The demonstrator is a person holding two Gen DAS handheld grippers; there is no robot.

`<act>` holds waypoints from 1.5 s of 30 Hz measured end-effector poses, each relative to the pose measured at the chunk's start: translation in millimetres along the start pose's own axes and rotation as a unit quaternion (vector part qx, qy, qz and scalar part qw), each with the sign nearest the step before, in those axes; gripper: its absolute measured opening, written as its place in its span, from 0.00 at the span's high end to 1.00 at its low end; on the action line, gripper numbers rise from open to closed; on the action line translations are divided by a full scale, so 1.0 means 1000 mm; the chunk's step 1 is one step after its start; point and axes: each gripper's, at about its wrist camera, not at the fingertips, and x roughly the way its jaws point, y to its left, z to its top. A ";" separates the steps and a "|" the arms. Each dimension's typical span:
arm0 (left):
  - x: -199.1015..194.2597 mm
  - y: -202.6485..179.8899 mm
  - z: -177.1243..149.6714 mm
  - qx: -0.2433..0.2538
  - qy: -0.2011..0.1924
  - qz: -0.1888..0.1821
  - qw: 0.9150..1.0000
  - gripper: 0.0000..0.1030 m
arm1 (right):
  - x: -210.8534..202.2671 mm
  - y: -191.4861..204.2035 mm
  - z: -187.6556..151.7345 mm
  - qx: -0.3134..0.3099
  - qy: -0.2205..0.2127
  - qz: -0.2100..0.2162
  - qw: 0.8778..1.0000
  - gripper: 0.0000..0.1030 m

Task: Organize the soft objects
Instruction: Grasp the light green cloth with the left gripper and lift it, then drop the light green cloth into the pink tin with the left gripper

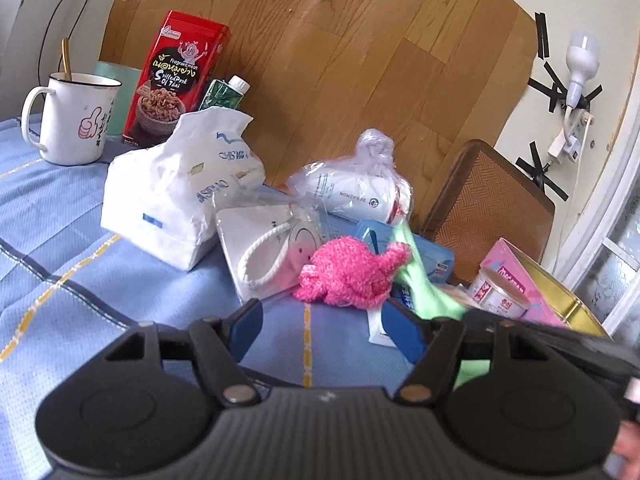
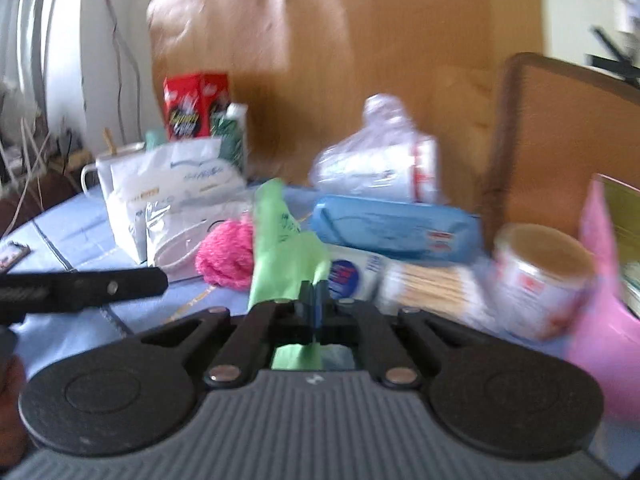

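Right tongs [image 2: 316,300] clamped together on a green plastic bag [image 2: 280,248], its thin film pinched between the blue pads and rising crumpled in front of them. Left tongs [image 1: 322,320] held apart, nothing between the blue pads [image 1: 248,318], hovering over the blue checked cloth of the table [image 1: 80,264] just short of a pink knitted toy [image 1: 352,272]. Toy lying on the cloth, touching a white pouch with a rope handle [image 1: 260,256] on one side and the green bag on the other. Behind these, a soft white tissue pack [image 1: 172,200], open at the top, and a clear plastic bag knotted over a white roll [image 1: 356,188]. Also a flat blue wet-wipe pack [image 2: 392,224] lying behind the green bag, with a bundle of cotton swabs [image 2: 432,284] in front of it in the right wrist view. Farther back, a white enamel mug [image 1: 72,120] with a spoon in it, a red snack tin [image 1: 176,76] and a green carton with a white cap [image 1: 226,94] against the wooden board. At the right edge of the table, a small tin can [image 1: 500,292] beside a pink box [image 1: 520,272]. Right wrist view blurred, so small print unreadable.
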 end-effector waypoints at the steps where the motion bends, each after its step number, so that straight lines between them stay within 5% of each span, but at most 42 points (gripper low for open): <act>1: 0.000 -0.001 0.000 0.003 0.001 -0.001 1.000 0.35 | -0.016 -0.008 -0.006 0.008 -0.006 -0.004 1.000 0.97; 7: 0.004 -0.020 -0.001 0.042 0.030 -0.035 0.998 0.35 | -0.093 -0.040 -0.048 0.023 -0.017 -0.033 0.999 0.96; 10: 0.010 -0.046 -0.003 0.058 0.065 -0.089 0.992 0.35 | -0.115 -0.052 -0.065 0.036 0.001 -0.026 0.999 0.90; 14: 0.029 -0.101 -0.011 0.132 0.127 -0.121 0.976 0.35 | -0.121 -0.055 -0.076 0.059 0.006 -0.012 0.998 0.49; 15: 0.033 -0.111 -0.013 0.143 0.143 -0.132 0.970 0.35 | -0.121 -0.054 -0.077 0.060 0.002 -0.010 0.998 0.45; 20: 0.062 -0.150 -0.027 0.166 0.226 -0.154 0.948 0.21 | -0.113 -0.036 -0.078 0.029 0.009 0.009 1.000 0.45; 22: 0.067 -0.156 -0.034 0.168 0.229 -0.152 0.947 0.21 | -0.103 -0.028 -0.080 0.008 0.023 0.003 1.000 0.46; 23: 0.068 -0.160 -0.036 0.175 0.227 -0.154 0.945 0.32 | -0.097 -0.025 -0.080 0.001 0.032 0.000 0.999 0.55; 24: 0.068 -0.162 -0.037 0.179 0.235 -0.159 0.942 0.49 | -0.094 -0.024 -0.082 -0.002 0.036 -0.004 0.999 0.76; 27: 0.068 -0.173 -0.038 0.174 0.253 -0.189 0.932 0.70 | -0.092 -0.023 -0.080 -0.003 0.022 -0.016 1.000 0.88; 36: 0.039 -0.246 -0.017 0.228 0.163 -0.272 0.921 0.71 | -0.133 -0.038 -0.071 -0.017 -0.130 -0.118 0.984 0.90; 40: 0.043 -0.290 -0.013 0.261 0.122 -0.306 0.907 0.70 | -0.149 -0.056 -0.067 -0.026 -0.186 -0.188 0.964 0.90; 45: 0.062 -0.344 -0.026 0.307 0.085 -0.345 0.883 0.70 | -0.154 -0.090 -0.065 -0.032 -0.204 -0.272 0.940 0.90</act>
